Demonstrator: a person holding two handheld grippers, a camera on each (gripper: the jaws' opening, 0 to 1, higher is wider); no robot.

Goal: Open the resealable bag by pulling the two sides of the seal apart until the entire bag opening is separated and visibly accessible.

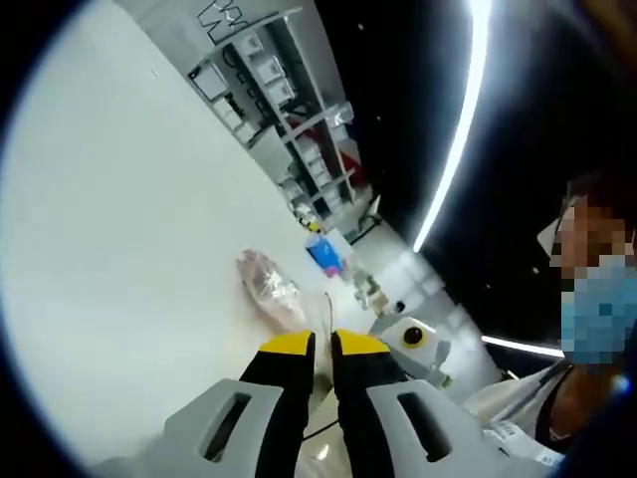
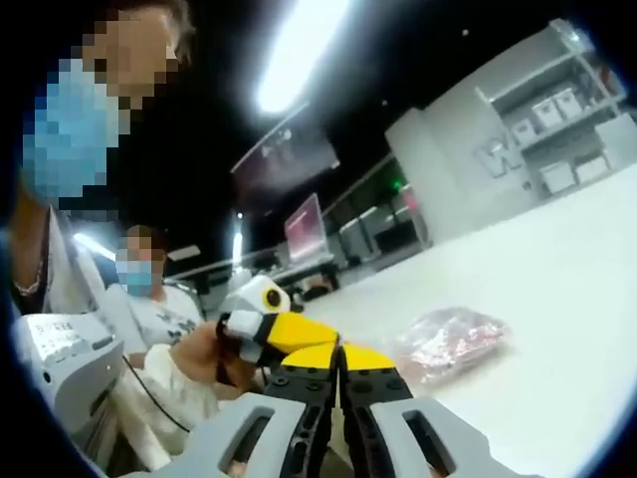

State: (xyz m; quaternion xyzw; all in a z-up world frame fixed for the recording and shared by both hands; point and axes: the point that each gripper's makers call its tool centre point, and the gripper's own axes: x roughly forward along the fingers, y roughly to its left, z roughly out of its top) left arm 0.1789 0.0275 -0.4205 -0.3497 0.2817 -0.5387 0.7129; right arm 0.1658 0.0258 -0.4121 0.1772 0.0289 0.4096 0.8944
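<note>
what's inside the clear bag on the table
The bag lies on the white table, holding a pinkish, mottled filling; the view is too blurred to tell what it is.

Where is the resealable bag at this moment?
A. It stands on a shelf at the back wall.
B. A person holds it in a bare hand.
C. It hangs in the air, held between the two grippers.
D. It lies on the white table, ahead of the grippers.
D: the resealable bag lies flat on the white table beyond the tips of the left gripper, and in the right gripper view it rests on the table past the right gripper.
</note>
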